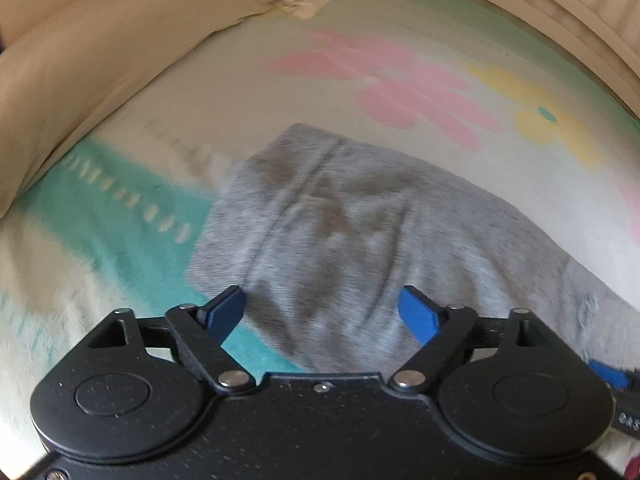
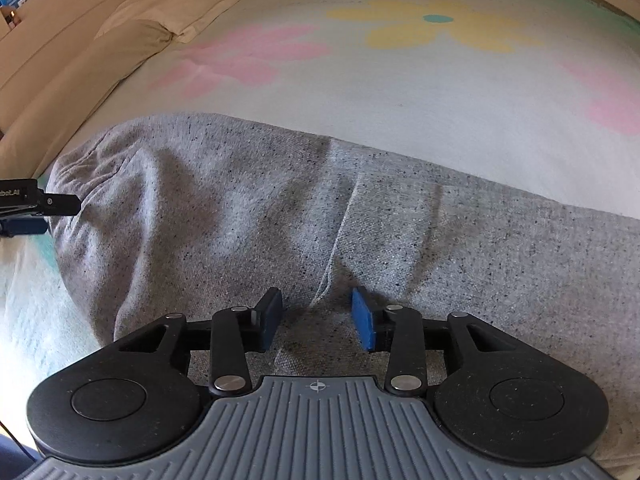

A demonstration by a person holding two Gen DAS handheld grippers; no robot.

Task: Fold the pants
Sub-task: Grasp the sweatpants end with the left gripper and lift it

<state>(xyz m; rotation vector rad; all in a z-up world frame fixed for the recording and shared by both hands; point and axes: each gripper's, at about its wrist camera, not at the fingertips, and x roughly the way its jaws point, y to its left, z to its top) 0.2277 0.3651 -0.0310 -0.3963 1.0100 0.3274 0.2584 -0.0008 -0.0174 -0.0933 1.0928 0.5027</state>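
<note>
While both tongs (image 1: 322,312) (image 2: 316,318) gape empty, the speckled grey pants (image 2: 280,208) lie rumpled, creased.

The pants (image 2: 360,208) lie flat on the blanket (image 2: 400,92), which covers the bed. Pillows (image 1: 80,80) sit behind the pants, to the left. The left gripper (image 1: 322,308) is at the pants' left end; the right gripper (image 2: 316,314) is over their middle.

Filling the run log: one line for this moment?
left tool open | right tool open | both over grey pants | flat on floral blanket
</note>
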